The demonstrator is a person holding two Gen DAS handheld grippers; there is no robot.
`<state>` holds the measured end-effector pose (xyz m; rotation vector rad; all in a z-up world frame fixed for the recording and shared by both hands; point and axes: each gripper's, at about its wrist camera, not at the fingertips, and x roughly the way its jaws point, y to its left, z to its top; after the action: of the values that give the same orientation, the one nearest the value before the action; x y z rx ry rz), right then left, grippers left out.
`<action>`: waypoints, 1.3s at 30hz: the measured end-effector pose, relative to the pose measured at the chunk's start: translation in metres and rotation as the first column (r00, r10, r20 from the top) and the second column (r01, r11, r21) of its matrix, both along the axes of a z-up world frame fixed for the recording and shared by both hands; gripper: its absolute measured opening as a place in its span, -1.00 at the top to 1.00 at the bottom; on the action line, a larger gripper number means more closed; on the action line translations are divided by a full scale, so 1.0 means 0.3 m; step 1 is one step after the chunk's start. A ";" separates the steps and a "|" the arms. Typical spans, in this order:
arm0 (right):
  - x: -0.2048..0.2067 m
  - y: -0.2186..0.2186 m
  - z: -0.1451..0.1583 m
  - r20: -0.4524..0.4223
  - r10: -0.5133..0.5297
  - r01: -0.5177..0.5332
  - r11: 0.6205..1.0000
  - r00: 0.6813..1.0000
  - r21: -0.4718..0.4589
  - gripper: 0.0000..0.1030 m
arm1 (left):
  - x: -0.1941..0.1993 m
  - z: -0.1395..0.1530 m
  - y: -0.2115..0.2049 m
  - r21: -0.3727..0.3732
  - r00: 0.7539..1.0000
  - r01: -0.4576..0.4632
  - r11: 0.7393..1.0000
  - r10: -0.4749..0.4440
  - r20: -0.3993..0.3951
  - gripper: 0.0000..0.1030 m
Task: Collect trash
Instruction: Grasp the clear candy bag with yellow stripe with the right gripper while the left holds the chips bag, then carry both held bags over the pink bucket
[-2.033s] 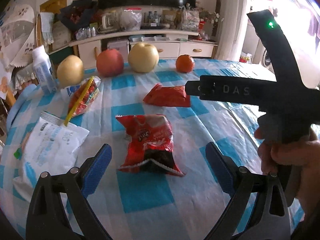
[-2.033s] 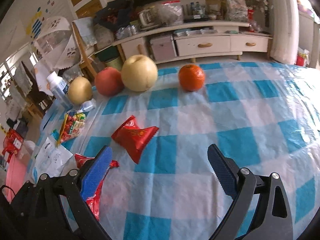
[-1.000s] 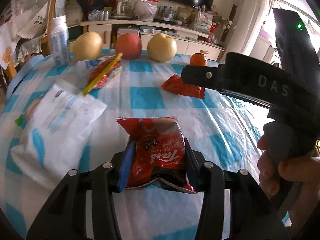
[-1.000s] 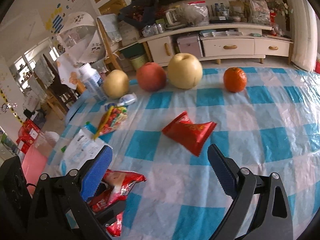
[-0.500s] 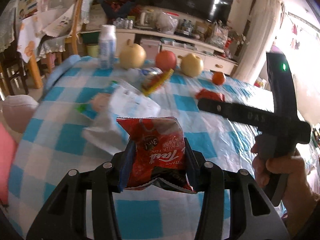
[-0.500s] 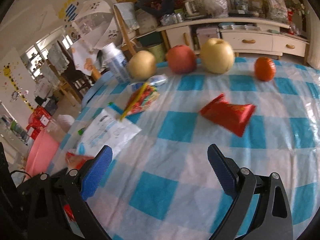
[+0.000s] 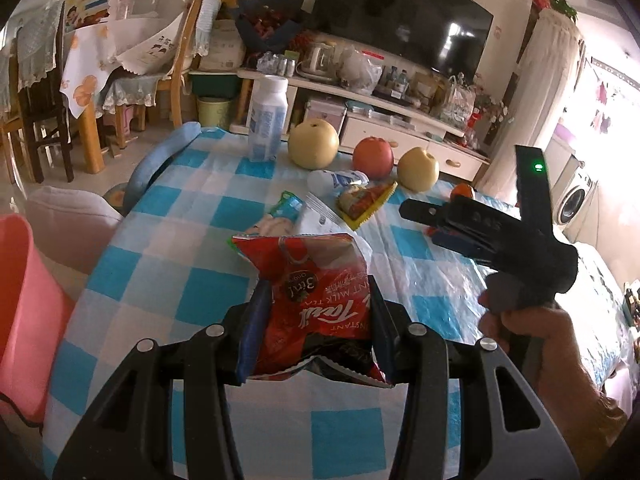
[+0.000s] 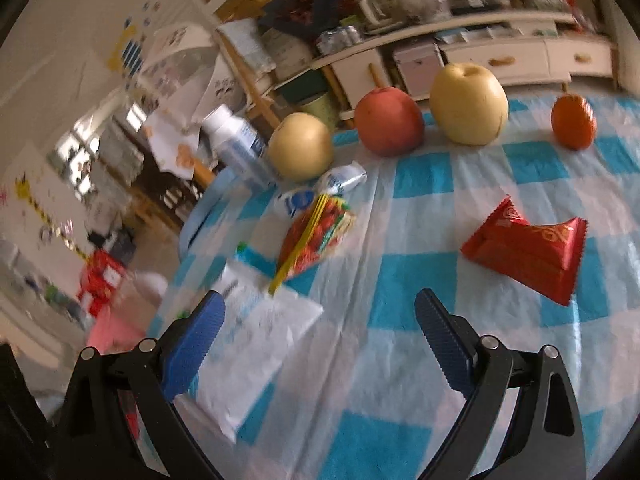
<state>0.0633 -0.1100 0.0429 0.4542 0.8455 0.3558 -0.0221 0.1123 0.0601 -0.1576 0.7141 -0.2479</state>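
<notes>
L tongs clamped on crinkly red milk-tea sachet, held above blue-white checked table. R tongs empty, jaws closing, w/ white flat pouch below. Keep squeeze firm, carry sachet toward pink bin left of table.

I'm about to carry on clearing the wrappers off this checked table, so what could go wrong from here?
1. The left gripper pinches the crumpled red milk tea packet only near its torn lower end; it could slip out in transit.
2. The right gripper, its fingers closing on nothing, hovers above the flat white paper bag; thin and flat, it may be hard to pinch.
3. Reaching for the red triangular snack wrapper might nudge the small orange tangerine.
</notes>
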 end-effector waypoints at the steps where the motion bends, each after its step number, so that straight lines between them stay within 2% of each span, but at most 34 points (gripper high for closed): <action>1: 0.020 0.005 -0.007 -0.011 -0.015 0.015 1.000 1.000 0.000 -0.54 | 0.002 0.002 0.010 -0.005 1.000 -0.003 1.000 0.003 0.001 0.07; 3: 0.044 0.014 -0.017 -0.019 -0.021 0.021 1.000 1.000 0.017 -0.47 | 0.009 0.004 0.035 -0.018 1.000 -0.011 1.000 0.011 0.004 0.07; 12: 0.152 0.075 -0.050 -0.024 -0.057 0.058 0.997 0.998 0.046 -0.45 | 0.034 -0.014 0.111 -0.039 0.999 -0.035 0.999 0.034 -0.015 0.07; 16: 0.183 0.112 -0.084 -0.045 -0.051 0.052 0.998 0.998 0.025 -0.20 | 0.039 -0.014 0.129 -0.041 0.999 -0.043 0.998 0.043 -0.014 0.07; 19: 0.186 0.129 -0.088 -0.027 -0.051 0.051 0.999 0.998 -0.003 -0.02 | 0.039 -0.014 0.134 -0.050 0.999 -0.047 0.998 0.046 -0.018 0.07; 22: 0.189 0.128 -0.091 -0.015 -0.058 0.058 0.998 0.998 0.003 0.09 | 0.037 -0.009 0.144 -0.047 0.999 -0.051 0.998 0.050 -0.016 0.07; 24: 0.187 0.124 -0.089 -0.010 -0.063 0.063 0.998 0.998 0.004 0.24 | 0.036 -0.009 0.154 -0.050 0.998 -0.055 0.997 0.054 -0.018 0.07; 32: 0.136 0.097 -0.073 0.007 -0.093 0.093 0.995 0.996 -0.026 0.30 | 0.024 0.003 0.193 -0.062 0.997 -0.079 0.995 0.078 -0.011 0.07; 39: 0.041 0.100 -0.001 0.067 -0.084 0.089 0.994 0.994 -0.067 0.32 | 0.003 0.018 0.230 -0.074 0.995 -0.100 0.992 0.101 0.006 0.07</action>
<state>0.0757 -0.0800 0.0428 0.4107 0.7711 0.2588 -0.0212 0.1814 0.0655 -0.2615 0.6856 -0.1787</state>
